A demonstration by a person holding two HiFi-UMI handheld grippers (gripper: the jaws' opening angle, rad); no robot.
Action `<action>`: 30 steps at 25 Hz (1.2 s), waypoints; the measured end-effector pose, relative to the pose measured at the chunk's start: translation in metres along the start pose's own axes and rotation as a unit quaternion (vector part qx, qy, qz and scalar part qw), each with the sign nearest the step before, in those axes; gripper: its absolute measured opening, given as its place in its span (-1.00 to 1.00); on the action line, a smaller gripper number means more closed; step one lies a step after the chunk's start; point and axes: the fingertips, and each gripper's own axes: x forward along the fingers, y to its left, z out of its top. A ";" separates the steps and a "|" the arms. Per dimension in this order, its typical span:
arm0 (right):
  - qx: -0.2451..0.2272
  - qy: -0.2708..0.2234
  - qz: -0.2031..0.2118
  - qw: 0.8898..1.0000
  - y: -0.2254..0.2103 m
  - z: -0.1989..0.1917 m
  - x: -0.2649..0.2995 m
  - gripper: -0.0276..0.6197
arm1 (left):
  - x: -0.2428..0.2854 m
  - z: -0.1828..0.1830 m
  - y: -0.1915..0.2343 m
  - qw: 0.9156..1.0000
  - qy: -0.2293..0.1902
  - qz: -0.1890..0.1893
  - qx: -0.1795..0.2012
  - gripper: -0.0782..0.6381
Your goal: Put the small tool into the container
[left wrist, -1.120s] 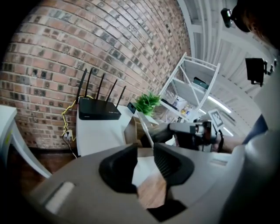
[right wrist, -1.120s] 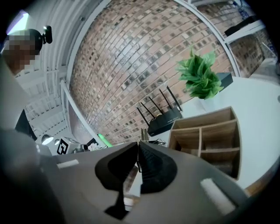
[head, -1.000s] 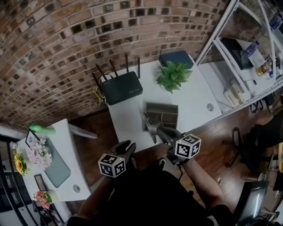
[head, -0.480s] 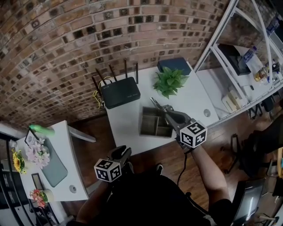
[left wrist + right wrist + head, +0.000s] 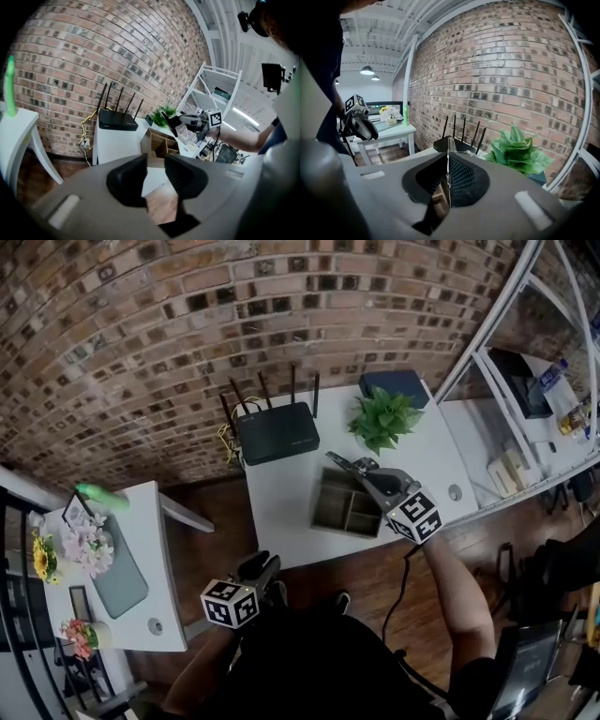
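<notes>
A wooden container (image 5: 349, 507) with several compartments stands near the front edge of the white table (image 5: 281, 512). My right gripper (image 5: 349, 465) hovers just above the container's far side, shut on a small thin metal tool (image 5: 332, 457) that sticks out past the fingertips. In the right gripper view the tool (image 5: 448, 157) shows as a thin blade pinched between the dark pads. My left gripper (image 5: 263, 568) hangs low in front of the table, open and empty. From the left gripper (image 5: 157, 174) view, the container (image 5: 159, 143) lies ahead under the right gripper (image 5: 174, 123).
On the table's far side sit a black router (image 5: 278, 432) with antennas, a green plant (image 5: 384, 420) and a dark blue box (image 5: 394, 383). A second white table (image 5: 127, 615) with flowers stands at the left. White shelving (image 5: 525, 381) rises at the right.
My right gripper has carried the tool from the table's front edge, forward and up, to above the container. The left gripper has stayed low in front of the table, still open.
</notes>
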 end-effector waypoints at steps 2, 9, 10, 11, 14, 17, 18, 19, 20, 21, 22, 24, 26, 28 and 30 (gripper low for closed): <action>-0.025 0.015 0.005 1.000 0.001 -0.010 0.005 -0.86 | -0.003 -0.003 0.003 1.000 -0.002 0.007 -0.006 -0.46; -0.086 0.055 0.028 0.994 0.014 -0.031 0.020 -0.86 | -0.007 -0.009 0.005 1.000 -0.007 0.020 -0.022 -0.46; -0.095 0.060 0.030 0.993 0.015 -0.034 0.022 -0.86 | -0.007 -0.009 0.006 0.999 -0.008 0.021 -0.023 -0.46; -0.102 0.065 0.032 0.992 0.016 -0.036 0.024 -0.86 | -0.007 -0.008 0.006 0.999 -0.009 0.021 -0.023 -0.46; -0.116 0.075 0.037 0.990 0.019 -0.042 0.028 -0.86 | -0.006 -0.008 0.006 0.999 -0.009 0.023 -0.026 -0.46; -0.117 0.082 0.037 0.989 0.020 -0.049 0.031 -0.86 | -0.004 -0.009 0.005 0.999 -0.008 0.021 -0.028 -0.47; -0.114 0.084 0.036 0.989 0.019 -0.052 0.031 -0.86 | -0.003 -0.009 0.005 0.999 -0.008 0.020 -0.028 -0.47; -0.111 0.086 0.036 0.989 0.019 -0.055 0.031 -0.86 | -0.002 -0.008 0.004 0.999 -0.007 0.018 -0.028 -0.47; -0.109 0.088 0.035 0.990 0.018 -0.057 0.030 -0.86 | -0.001 -0.007 0.004 0.999 -0.007 0.017 -0.027 -0.47; -0.108 0.090 0.034 0.989 0.017 -0.060 0.030 -0.86 | 0.001 -0.007 0.004 1.000 -0.006 0.015 -0.027 -0.47; -0.108 0.091 0.034 0.989 0.017 -0.062 0.030 -0.86 | 0.002 -0.006 0.004 1.000 -0.006 0.014 -0.027 -0.47; -0.104 0.091 0.033 0.990 0.016 -0.065 0.029 -0.86 | 0.004 -0.005 0.005 1.000 -0.005 0.013 -0.028 -0.47; -0.096 0.091 0.033 0.991 0.016 -0.067 0.030 -0.86 | 0.006 -0.004 0.006 1.000 -0.004 0.012 -0.028 -0.47; -0.095 0.095 0.033 0.990 0.017 -0.069 0.032 -0.86 | 0.006 -0.004 0.006 1.000 -0.002 0.010 -0.028 -0.47; -0.094 0.103 0.037 0.989 0.018 -0.073 0.035 -0.86 | 0.008 -0.006 0.007 1.000 0.002 0.010 -0.030 -0.47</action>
